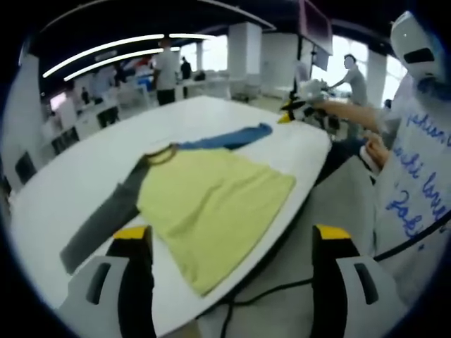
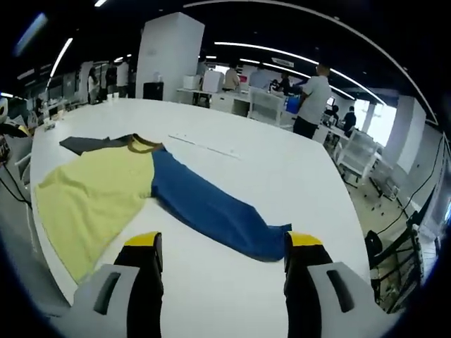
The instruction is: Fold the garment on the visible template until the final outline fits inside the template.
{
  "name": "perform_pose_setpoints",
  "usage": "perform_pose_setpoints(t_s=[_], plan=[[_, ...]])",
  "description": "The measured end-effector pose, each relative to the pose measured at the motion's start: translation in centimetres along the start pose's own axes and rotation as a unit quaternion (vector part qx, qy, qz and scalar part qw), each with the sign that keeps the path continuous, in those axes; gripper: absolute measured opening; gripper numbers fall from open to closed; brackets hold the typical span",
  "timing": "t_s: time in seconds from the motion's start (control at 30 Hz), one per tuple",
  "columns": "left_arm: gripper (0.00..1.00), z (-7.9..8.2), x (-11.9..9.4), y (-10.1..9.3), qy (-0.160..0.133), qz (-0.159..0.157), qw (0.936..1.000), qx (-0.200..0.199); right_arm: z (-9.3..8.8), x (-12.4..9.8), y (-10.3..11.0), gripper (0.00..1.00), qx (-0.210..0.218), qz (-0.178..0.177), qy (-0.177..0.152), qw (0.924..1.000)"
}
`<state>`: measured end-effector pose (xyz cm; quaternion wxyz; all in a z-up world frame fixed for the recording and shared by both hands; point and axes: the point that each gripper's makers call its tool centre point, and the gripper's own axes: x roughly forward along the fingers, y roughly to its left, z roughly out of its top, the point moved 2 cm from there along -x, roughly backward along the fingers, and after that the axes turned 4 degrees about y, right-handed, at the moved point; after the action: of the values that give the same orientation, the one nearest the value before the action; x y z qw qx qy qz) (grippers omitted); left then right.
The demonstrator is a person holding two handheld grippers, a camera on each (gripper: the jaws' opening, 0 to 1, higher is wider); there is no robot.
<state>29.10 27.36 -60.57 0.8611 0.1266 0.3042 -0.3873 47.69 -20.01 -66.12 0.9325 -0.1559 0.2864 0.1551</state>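
Left gripper view shows the garment (image 1: 211,201) lying flat on the white desk (image 1: 77,176), a yellow-bodied top with one grey sleeve (image 1: 106,218) and one blue sleeve (image 1: 225,137) both stretched straight out from the brown collar (image 1: 161,153). The left tool (image 1: 229,243) hangs above the garment's hem edge, its jaws wide apart with nothing between them. Beyond the garment, at the desk's far corner, the other tool's yellow-tipped jaws show, held by a person (image 1: 416,176) in a printed white shirt.

In the right gripper view the right tool (image 2: 222,246) hovers just past the cuff end of the blue sleeve (image 2: 211,208), jaws apart and empty. The yellow body (image 2: 91,197) lies to the far side of that sleeve, the grey sleeve (image 2: 91,144) beyond it.

No fold is made: body and both sleeves are fully spread. I cannot make out a template outline on the desk; only a faint line beyond the collar shows. Judging from this, the task is at its start, with the sleeves to bring in over the body and the body to fold.
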Motion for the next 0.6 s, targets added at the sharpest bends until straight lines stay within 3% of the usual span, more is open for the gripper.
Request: perform_pose_setpoints(t_s=[0.6], plan=[[0.89, 1.0, -0.2, -0.6, -0.013, -0.001, 0.9999, -0.004, -1.5, 2.5, -3.5, 0.57, 0.037, -0.018, 0.022, 0.9989]])
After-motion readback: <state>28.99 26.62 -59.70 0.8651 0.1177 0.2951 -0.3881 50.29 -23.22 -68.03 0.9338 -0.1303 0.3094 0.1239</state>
